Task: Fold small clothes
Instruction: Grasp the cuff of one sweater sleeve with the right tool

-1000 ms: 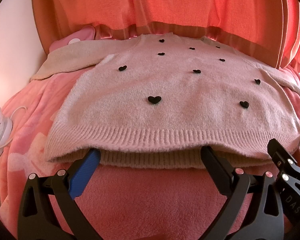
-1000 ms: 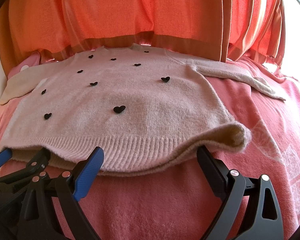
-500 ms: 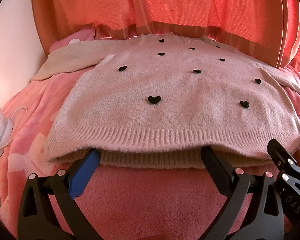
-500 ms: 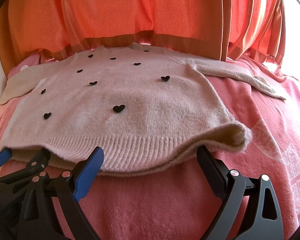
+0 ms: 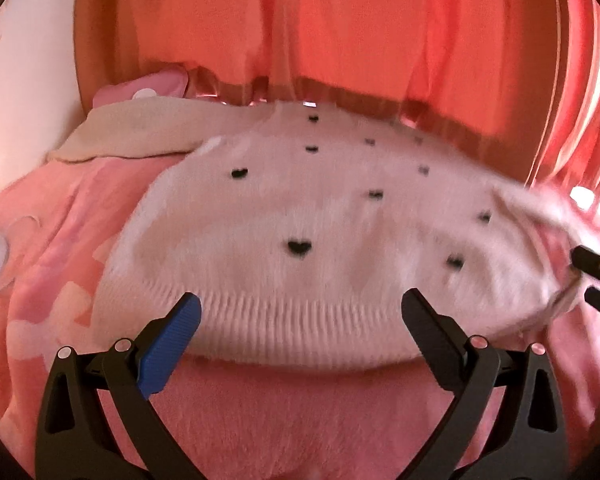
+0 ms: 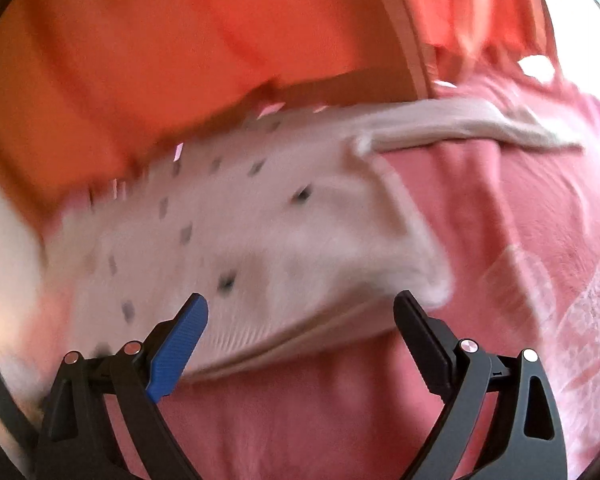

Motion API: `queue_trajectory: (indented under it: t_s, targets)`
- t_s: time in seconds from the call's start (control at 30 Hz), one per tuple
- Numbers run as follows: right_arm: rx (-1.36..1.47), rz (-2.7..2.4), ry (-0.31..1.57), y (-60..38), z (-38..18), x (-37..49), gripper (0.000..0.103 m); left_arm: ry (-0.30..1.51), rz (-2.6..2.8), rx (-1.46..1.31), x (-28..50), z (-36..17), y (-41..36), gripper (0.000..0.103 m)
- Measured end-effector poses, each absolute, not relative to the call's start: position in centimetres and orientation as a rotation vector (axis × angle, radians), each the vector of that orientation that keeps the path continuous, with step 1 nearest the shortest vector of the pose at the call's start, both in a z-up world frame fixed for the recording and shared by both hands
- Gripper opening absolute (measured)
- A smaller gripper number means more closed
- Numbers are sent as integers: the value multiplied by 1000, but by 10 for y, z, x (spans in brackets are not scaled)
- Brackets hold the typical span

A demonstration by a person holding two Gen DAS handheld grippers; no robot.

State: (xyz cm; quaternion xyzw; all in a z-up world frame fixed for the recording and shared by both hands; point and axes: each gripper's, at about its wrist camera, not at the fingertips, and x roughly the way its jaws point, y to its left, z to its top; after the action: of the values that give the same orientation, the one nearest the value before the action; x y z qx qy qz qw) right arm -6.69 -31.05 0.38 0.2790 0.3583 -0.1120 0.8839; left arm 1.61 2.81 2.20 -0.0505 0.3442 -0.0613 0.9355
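Surface: pink fleece blanket (image 5: pixel 320 412) over a bed, orange curtain (image 5: pixel 340 20) behind it.
Left gripper (image 5: pixel 300 312): both fingers spread wide, nothing between them; the tips sit over the ribbed hem (image 5: pixel 300 320) of the sweater, whether they touch it I cannot tell.
Right gripper (image 6: pixel 300 312): also wide open and holding nothing, at the hem near the sweater's right corner (this view is strongly blurred, so details are uncertain).
Sweater (image 5: pixel 320 220): pale pink knit with small black hearts (image 5: pixel 299 246), lying flat and face up on the blanket, neck toward the curtain, hem toward the grippers.
Sleeves: left sleeve (image 5: pixel 140 132) stretched out to the side; right sleeve (image 6: pixel 480 124) stretched the other way.
Beyond: a pink pillow (image 5: pixel 144 88) behind the left sleeve.
Handling: I judge it soft, light and limp, with a fluffy surface that gives good friction; it will sag and drape when lifted, and the knit can stretch.
Where to hold: the ribbed hem is the thickest and firmest edge, so pinching both layers there, one gripper toward each corner, seems best.
Risk: catching only the top layer, which would open the body instead of folding it.
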Motion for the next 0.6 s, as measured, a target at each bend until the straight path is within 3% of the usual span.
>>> queue_trajectory:
  t_s: [0.27,0.47,0.53,0.57,0.6]
  targets:
    - [852,-538,726,-537,-46,-53,92,698,-94,-227,78,57,37,98]
    - [991,-653,633,-615,-75,-48,90,691,-62,-293,135,57,18,98]
    - [990,-662,601,-623,-71,-40,71,686,-44,-305,147,47,14,98]
    - [987,-653,613,-624,-70,-31,48,679,-37,-299,147,45,12,98]
    - [959,-650,631,-621,-62,-17,19,674,-23,-280,149,42,11,98]
